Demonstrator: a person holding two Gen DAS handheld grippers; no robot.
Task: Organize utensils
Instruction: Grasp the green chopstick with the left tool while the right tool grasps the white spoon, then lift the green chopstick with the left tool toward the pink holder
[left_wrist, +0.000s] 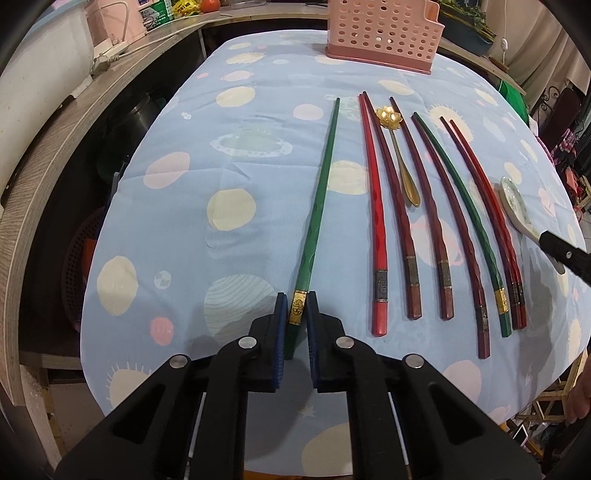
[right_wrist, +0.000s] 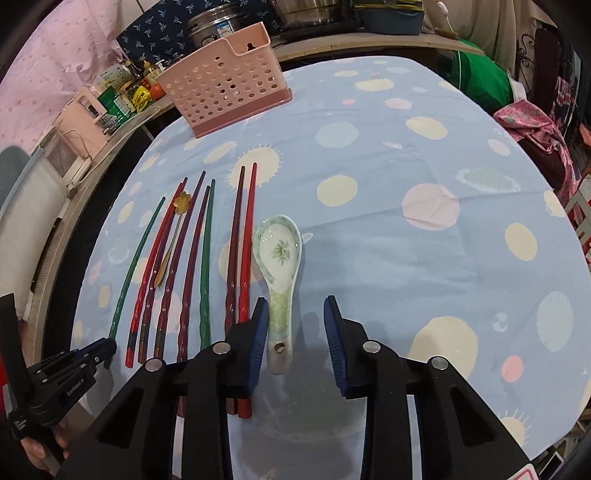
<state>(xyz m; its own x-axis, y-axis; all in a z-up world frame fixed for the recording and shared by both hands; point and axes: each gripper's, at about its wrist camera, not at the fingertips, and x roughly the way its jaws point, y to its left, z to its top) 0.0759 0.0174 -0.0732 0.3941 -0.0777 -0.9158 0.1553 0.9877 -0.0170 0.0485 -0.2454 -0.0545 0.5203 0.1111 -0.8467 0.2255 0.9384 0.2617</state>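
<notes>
My left gripper (left_wrist: 296, 314) is shut on the thick end of a green chopstick (left_wrist: 322, 199) that lies on the blue tablecloth (left_wrist: 258, 206), left of the row. Several red, dark red and green chopsticks (left_wrist: 406, 221) and a gold flower spoon (left_wrist: 397, 147) lie side by side. My right gripper (right_wrist: 296, 325) is open around the handle of a white ceramic spoon (right_wrist: 279, 258); its left pad (right_wrist: 260, 325) is close to the handle, the right pad is apart. A pink perforated utensil basket (left_wrist: 384, 33) stands at the far edge; it also shows in the right wrist view (right_wrist: 225, 88).
A wooden counter (left_wrist: 55, 147) with a power strip and jars curves along the left. Pots stand behind the basket (right_wrist: 218, 22). Pink cloth and a chair (right_wrist: 535, 129) are at the right. The cloth's right half (right_wrist: 424, 221) carries no utensils.
</notes>
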